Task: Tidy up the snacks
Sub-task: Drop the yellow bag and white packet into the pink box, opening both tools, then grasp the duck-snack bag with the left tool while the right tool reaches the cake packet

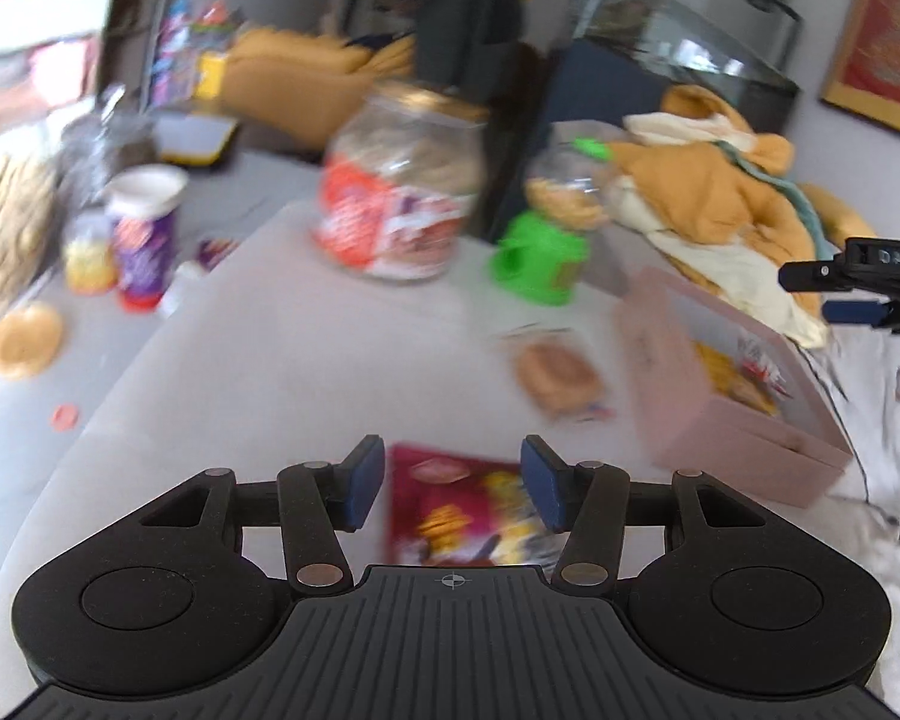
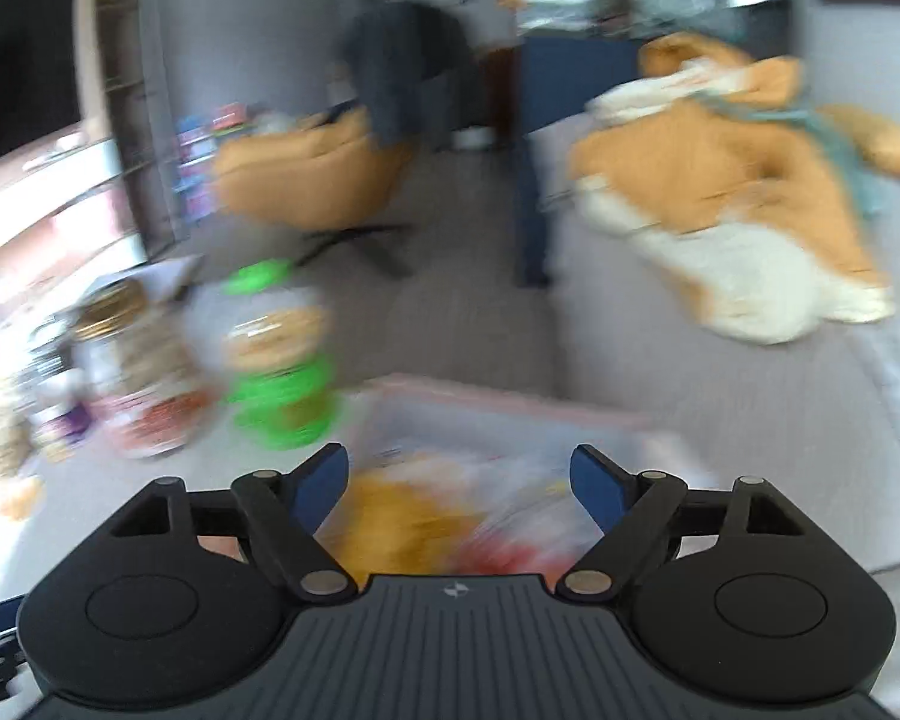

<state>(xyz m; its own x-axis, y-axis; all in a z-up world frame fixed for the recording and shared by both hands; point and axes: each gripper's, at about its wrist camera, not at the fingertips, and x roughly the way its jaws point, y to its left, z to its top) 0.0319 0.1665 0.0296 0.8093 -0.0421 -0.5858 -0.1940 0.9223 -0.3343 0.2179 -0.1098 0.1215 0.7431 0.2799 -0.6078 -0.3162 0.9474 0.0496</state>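
At the bottom centre the left gripper [image 1: 453, 483] stands spread above a red snack packet [image 1: 450, 510] lying untouched between its pads, while the right gripper [image 2: 459, 489] gapes empty over the pink box [image 2: 510, 405] of snacks beyond.

table: smooth matt white table top [image 1: 282, 360]
jar: clear glossy plastic jar with a gold lid and red paper label [image 1: 402, 180], standing on the table
dispenser: bright green glossy plastic dispenser with a clear globe [image 1: 540, 252], just beside the jar
box: matt pink box [image 1: 690, 432], near the dispenser
packet: glossy red and yellow foil snack packet [image 1: 462, 510]
left tool: matt black plastic left tool [image 1: 453, 486], blue rubbery pads [image 1: 366, 480], metal pins
blanket: soft orange and cream cloth blanket [image 1: 720, 192], behind the box
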